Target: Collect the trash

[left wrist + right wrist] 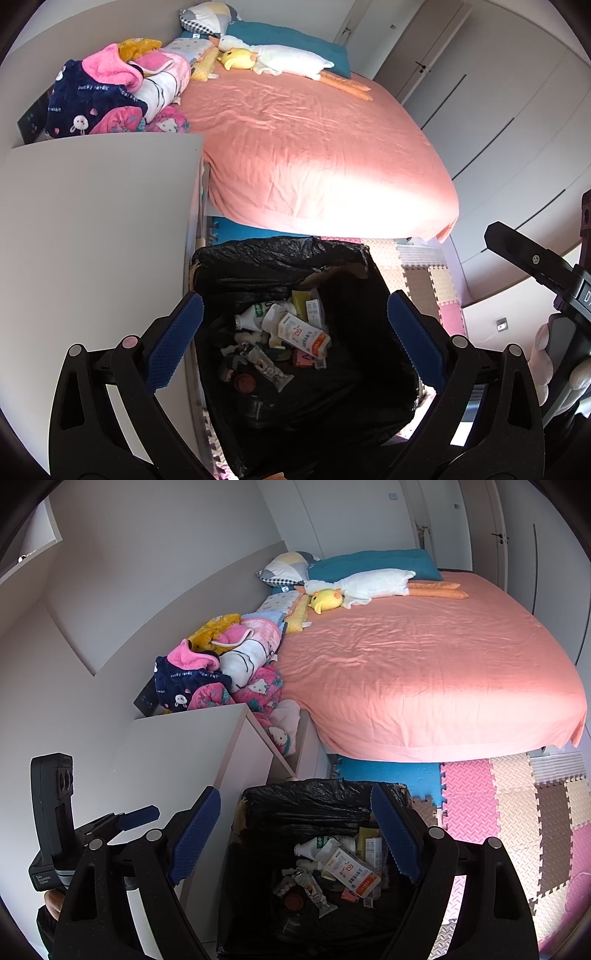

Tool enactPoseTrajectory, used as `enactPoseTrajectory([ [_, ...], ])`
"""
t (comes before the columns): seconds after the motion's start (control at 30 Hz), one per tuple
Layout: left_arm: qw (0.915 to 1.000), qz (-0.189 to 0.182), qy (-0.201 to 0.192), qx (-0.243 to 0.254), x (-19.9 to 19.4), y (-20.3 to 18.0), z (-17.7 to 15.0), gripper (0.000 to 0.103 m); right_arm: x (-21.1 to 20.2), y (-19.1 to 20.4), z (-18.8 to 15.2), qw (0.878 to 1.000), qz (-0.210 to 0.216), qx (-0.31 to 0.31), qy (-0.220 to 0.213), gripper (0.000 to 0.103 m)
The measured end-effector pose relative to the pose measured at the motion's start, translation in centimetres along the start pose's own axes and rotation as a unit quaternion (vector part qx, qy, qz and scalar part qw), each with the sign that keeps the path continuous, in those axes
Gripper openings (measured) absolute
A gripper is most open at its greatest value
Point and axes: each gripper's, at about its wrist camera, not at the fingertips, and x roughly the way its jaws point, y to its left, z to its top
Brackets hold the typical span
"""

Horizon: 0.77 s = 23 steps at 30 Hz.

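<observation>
A bin lined with a black bag (258, 266) stands on the floor beside the bed; it also shows in the right wrist view (306, 801). Inside lies trash: a white carton with red print (303, 334) (352, 875), a white plastic bottle (251, 317) (314, 847), wrappers and small boxes. My left gripper (295, 339) is open and empty, right above the bin. My right gripper (295, 838) is open and empty, also above the bin. Each gripper shows at the edge of the other's view.
A white bedside cabinet (92, 240) (177, 760) stands left of the bin. A bed with a pink sheet (314, 147) (424, 664) carries plush toys, pillows and a pile of clothes (110, 96). Coloured foam mats (517, 812) cover the floor on the right. White wardrobes stand behind.
</observation>
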Motion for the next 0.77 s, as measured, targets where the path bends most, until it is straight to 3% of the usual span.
enactPoseTrajectory([
  [0.43,0.9994,-0.005,-0.023,0.024,-0.7,-0.8,-0.3,0.097,0.0,-0.1,-0.1,1.0,-0.001,0.0,-0.001,0.084],
  [0.6,0.9995,0.014,-0.017,0.022,-0.4,-0.9,-0.1,0.097,-0.2,-0.4,-0.3,1.0,-0.001,0.001,0.0,0.084],
  [0.77,0.9996,0.006,-0.014,0.022,-0.4,-1.0,-0.1,0.097,-0.1,-0.4,-0.3,1.0,-0.001,0.0,-0.001,0.084],
])
